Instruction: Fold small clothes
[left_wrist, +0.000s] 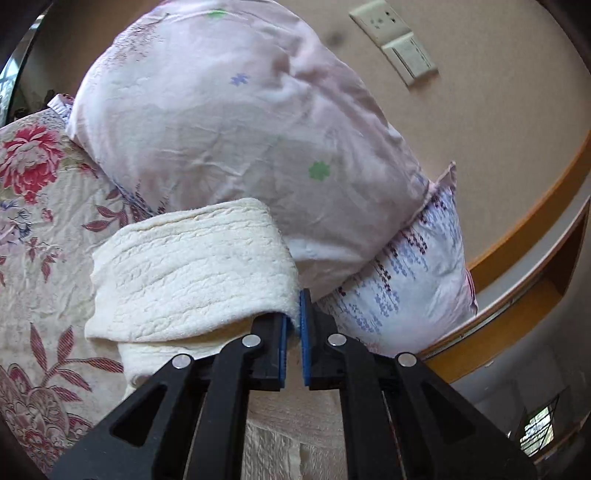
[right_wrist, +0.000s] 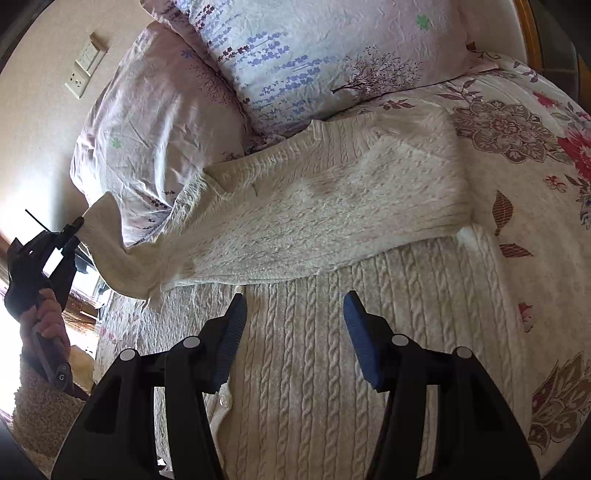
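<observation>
A cream cable-knit cardigan (right_wrist: 325, 332) lies on the floral bedspread (right_wrist: 517, 177). One sleeve (right_wrist: 388, 192) is folded across its upper part. My left gripper (left_wrist: 294, 314) is shut on the cuff of the other sleeve (left_wrist: 192, 273) and holds it lifted beside the pillows. In the right wrist view that gripper (right_wrist: 75, 223) shows at the far left, holding the sleeve end (right_wrist: 110, 236) up. My right gripper (right_wrist: 295, 306) is open and empty, just above the cardigan's body near its button edge.
Two pale floral pillows (right_wrist: 306, 59) (right_wrist: 159, 122) lean at the head of the bed against the beige wall. A wall socket and switch (left_wrist: 395, 40) are above. A wooden headboard edge (left_wrist: 517, 236) runs to the right.
</observation>
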